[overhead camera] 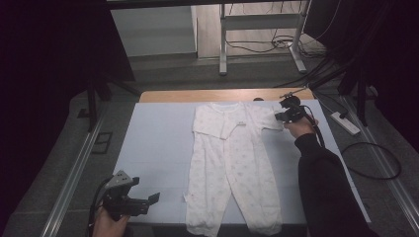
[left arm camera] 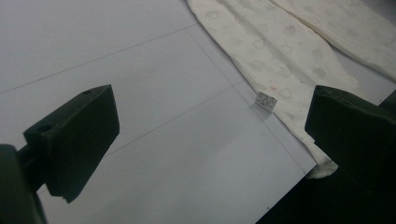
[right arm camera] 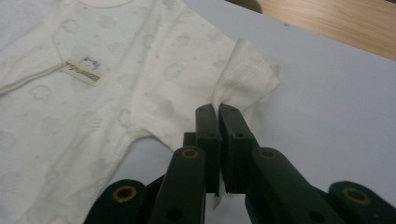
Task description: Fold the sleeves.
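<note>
A white baby romper (overhead camera: 230,158) with faint cloud prints lies flat on the pale blue table (overhead camera: 153,148), legs toward me. My right gripper (overhead camera: 282,116) is at the romper's right sleeve (right arm camera: 243,77) near the far edge, jaws shut on the sleeve's cuff, which is lifted and bunched above the fingertips (right arm camera: 208,122). The other sleeve is folded across the chest, with a small label (right arm camera: 83,72) beside it. My left gripper (overhead camera: 148,202) hovers over the table's near left corner with its jaws wide open and nothing between them; a romper leg (left arm camera: 275,60) and a small tag (left arm camera: 266,101) lie beyond it.
A wooden strip (overhead camera: 217,95) runs along the table's far edge. Beyond it stand a metal desk frame (overhead camera: 262,39) and loose cables on the floor. A power strip (overhead camera: 346,123) and a black cable loop lie to the right of the table.
</note>
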The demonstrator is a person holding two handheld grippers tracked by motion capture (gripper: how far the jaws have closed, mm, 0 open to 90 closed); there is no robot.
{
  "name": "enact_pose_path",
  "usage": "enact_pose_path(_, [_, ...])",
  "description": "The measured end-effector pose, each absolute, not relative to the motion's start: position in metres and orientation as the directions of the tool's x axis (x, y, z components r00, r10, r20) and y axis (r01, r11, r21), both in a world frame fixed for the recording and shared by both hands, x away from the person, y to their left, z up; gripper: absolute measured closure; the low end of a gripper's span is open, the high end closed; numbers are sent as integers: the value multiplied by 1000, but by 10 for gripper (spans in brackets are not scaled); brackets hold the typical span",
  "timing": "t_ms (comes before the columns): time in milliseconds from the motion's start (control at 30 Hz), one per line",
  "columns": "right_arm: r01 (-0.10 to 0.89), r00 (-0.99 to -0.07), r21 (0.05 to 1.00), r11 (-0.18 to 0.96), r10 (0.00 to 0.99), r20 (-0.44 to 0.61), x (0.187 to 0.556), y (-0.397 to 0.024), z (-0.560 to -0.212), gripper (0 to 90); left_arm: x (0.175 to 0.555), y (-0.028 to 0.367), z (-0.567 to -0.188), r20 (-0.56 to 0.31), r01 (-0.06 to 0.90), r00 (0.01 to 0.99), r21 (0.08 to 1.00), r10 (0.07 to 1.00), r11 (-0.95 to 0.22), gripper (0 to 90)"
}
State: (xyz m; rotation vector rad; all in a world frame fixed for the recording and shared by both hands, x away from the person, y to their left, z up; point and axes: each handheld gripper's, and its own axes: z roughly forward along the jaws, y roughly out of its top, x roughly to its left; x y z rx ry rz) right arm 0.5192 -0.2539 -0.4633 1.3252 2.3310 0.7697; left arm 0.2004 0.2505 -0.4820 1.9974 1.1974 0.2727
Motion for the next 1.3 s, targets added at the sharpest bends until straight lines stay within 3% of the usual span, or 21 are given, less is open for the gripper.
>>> enact_pose_path(1300, [560,-690,629,539,723,-4,505,-138,-464,865,200,252,-482,-207,658,529,713,823,-243,26])
